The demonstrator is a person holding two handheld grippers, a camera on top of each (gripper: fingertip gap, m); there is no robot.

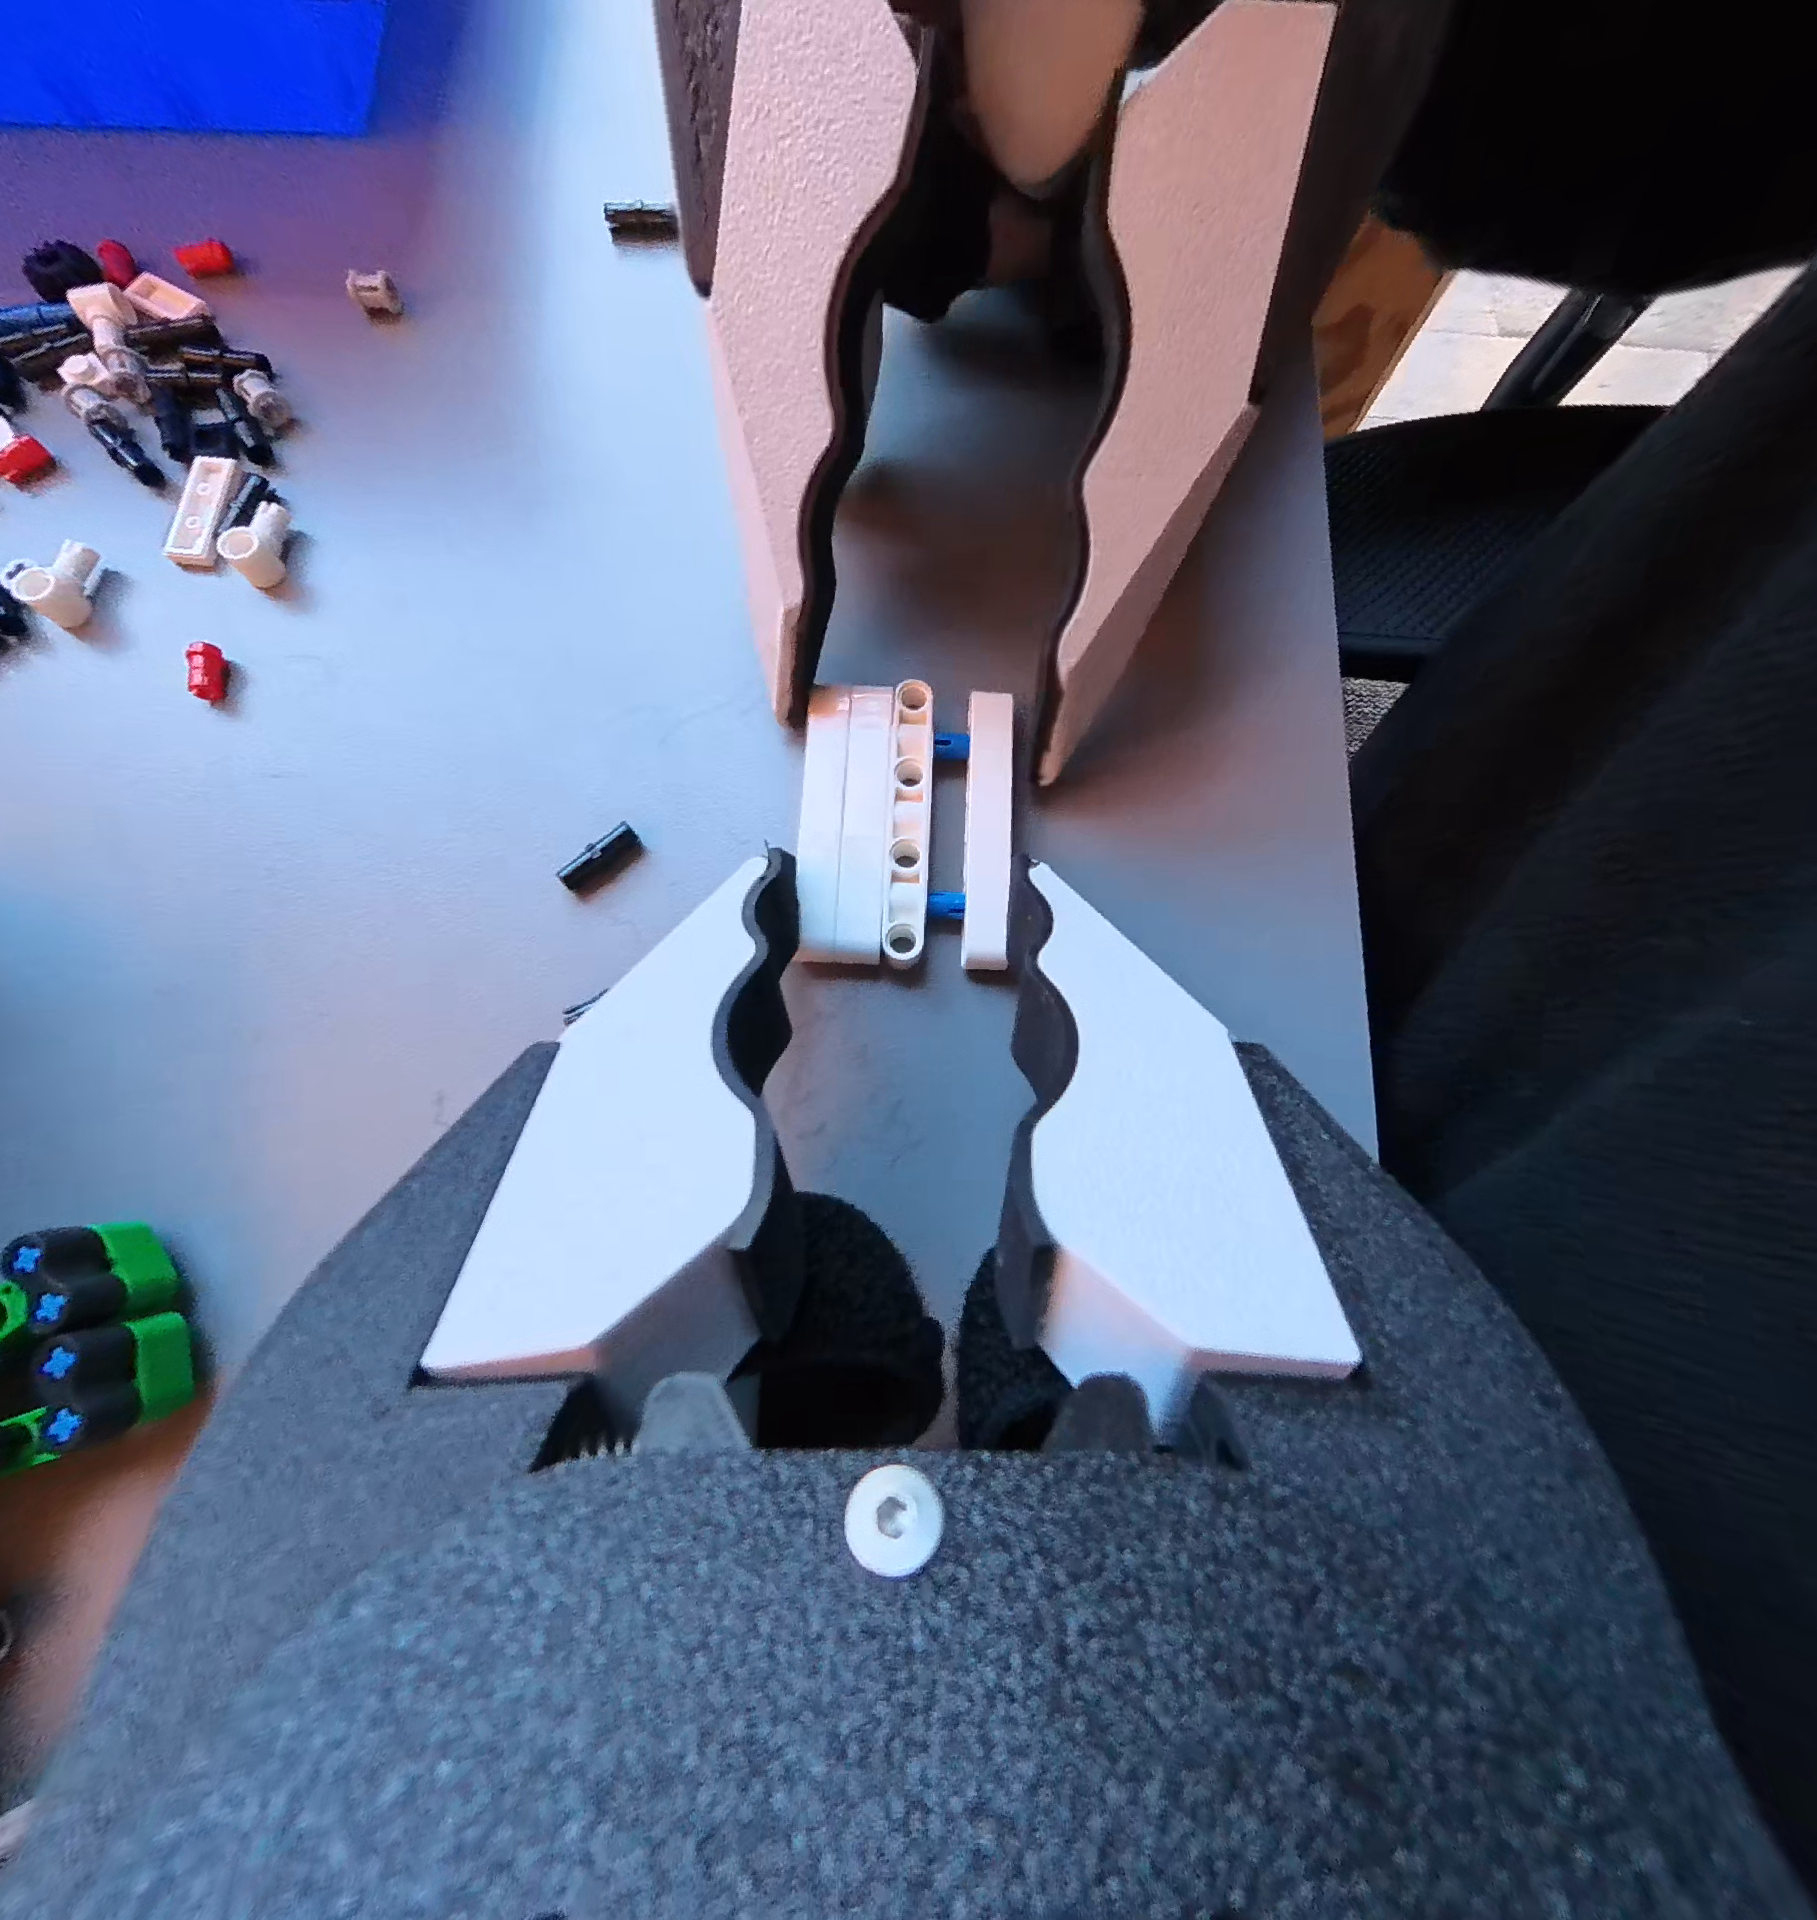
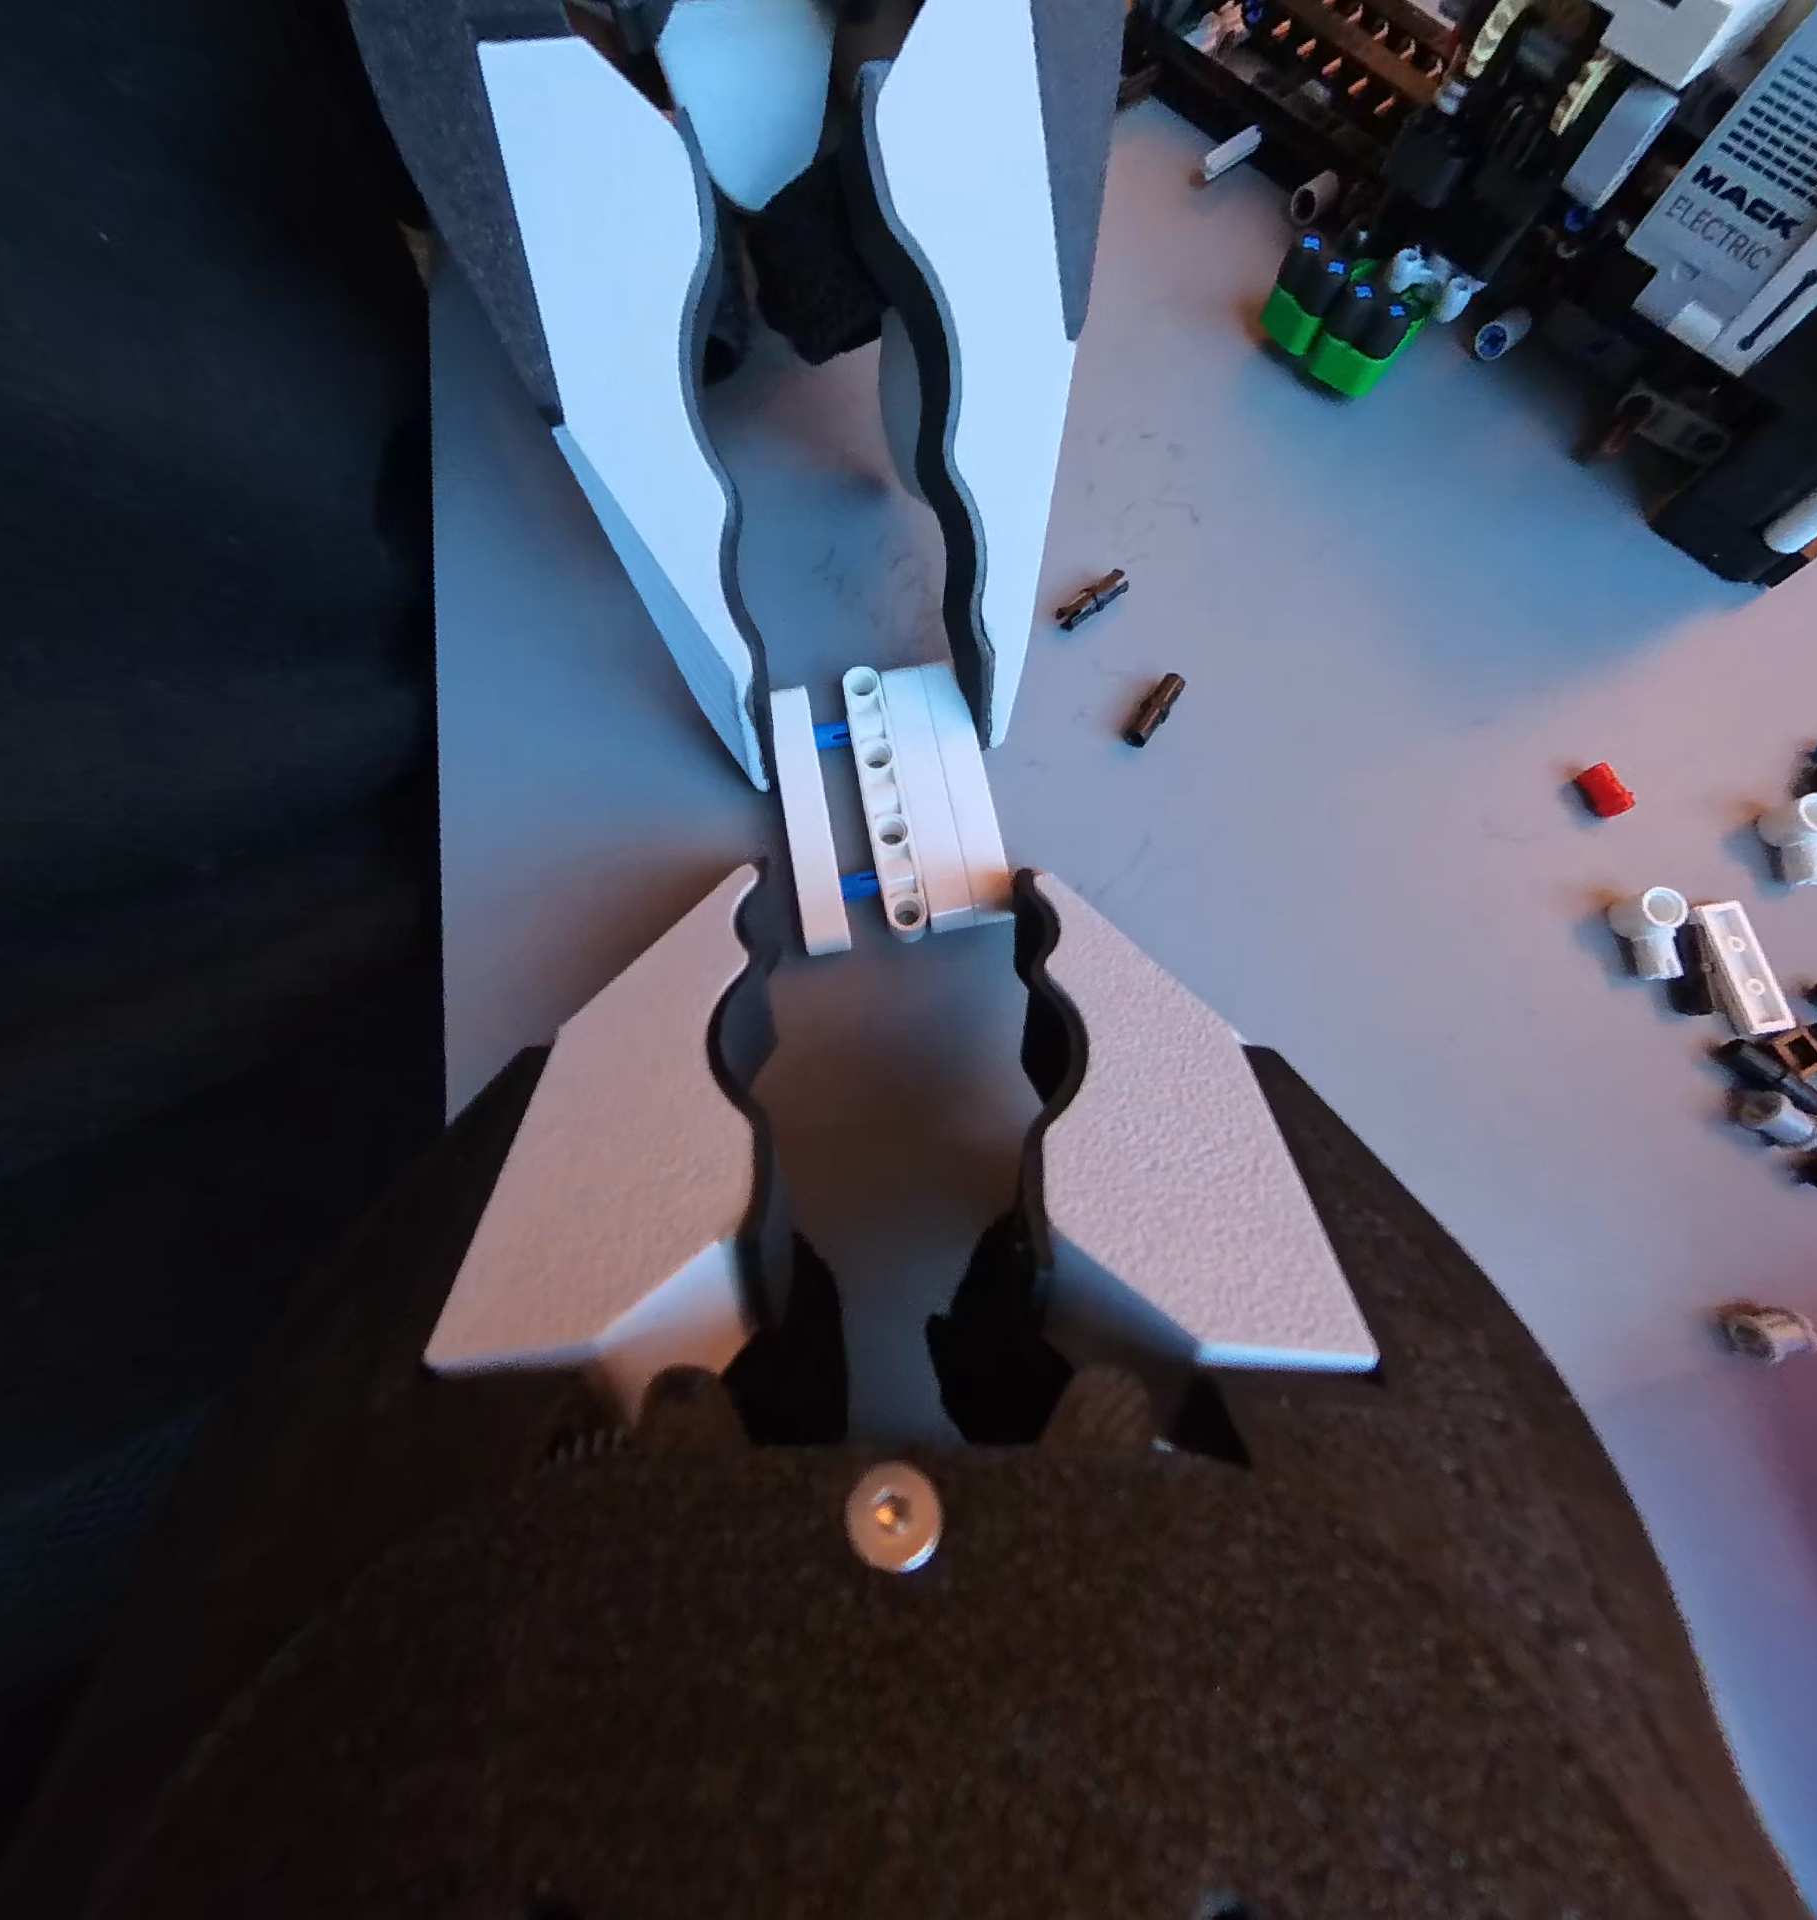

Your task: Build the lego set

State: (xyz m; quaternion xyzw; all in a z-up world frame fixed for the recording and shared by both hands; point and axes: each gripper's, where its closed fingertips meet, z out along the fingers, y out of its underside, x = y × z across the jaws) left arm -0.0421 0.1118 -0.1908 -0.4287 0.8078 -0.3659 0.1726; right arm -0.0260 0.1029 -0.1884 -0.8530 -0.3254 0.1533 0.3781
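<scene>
A white lego assembly [image 1: 862, 821] lies on the grey table [image 1: 416, 779]: flat panels and a holed beam, plus a separate white beam [image 1: 987, 831] sitting on two blue pins [image 1: 951, 741], with a gap still between them. My left gripper [image 1: 904, 883] closes on its near end, one fingertip on each side. My right gripper [image 1: 925, 743] reaches in from the opposite side and clamps the far end. In the right wrist view the assembly [image 2: 945, 800] sits between my right gripper [image 2: 891, 883] and the left gripper [image 2: 873, 748].
Loose white, black and red pieces [image 1: 104, 395] lie at the left, with a red piece [image 1: 206, 670], a black pin [image 1: 599, 857] and a green-black part [image 1: 93, 1340]. The table edge and a dark chair [image 1: 1610, 831] are right. A built truck model [image 2: 1714, 208] stands at the back. My left and right fingertips are right by each other.
</scene>
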